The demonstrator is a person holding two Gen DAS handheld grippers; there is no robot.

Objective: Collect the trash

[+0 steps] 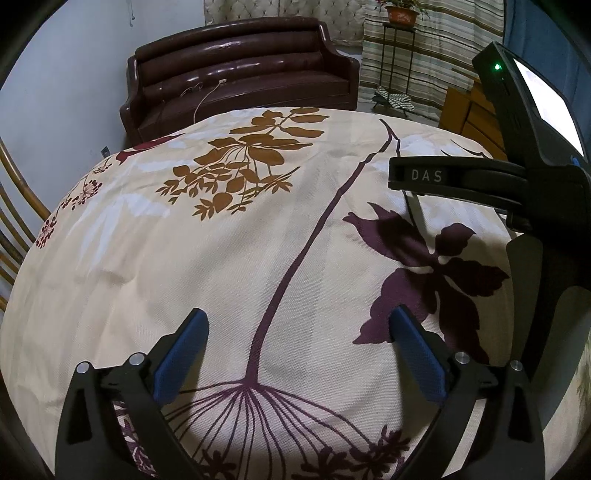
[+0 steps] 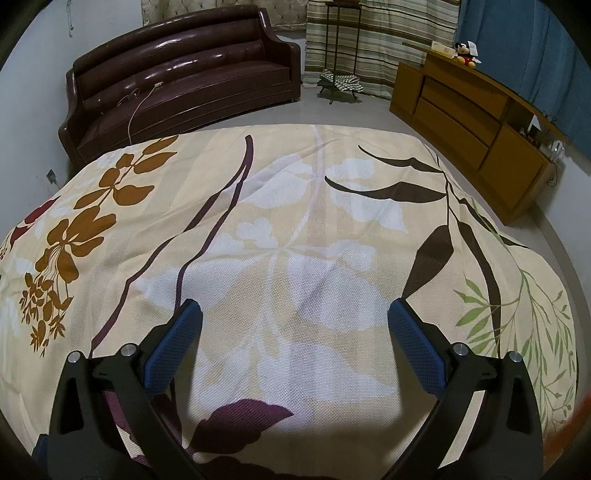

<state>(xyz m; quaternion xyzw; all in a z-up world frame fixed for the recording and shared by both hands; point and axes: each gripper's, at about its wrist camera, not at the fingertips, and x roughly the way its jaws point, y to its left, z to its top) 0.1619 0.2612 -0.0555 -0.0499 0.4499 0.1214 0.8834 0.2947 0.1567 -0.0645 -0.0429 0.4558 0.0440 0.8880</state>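
Left wrist view: a cream floral cloth [image 1: 229, 236] covers the surface, with a dark brown sofa [image 1: 240, 74] at 12 o'clock and a potted plant [image 1: 402, 14] on a stand at 1 o'clock. The left gripper [image 1: 295, 354] stands spread, nothing between its fingers. The right gripper's body [image 1: 524, 177] blocks 3 o'clock. No trash shows.

Right wrist view: the right gripper [image 2: 295, 347] is spread over bare cloth. A wooden cabinet [image 2: 480, 122] stands at 2 o'clock; open floor [image 2: 354, 110] lies beyond the far edge.
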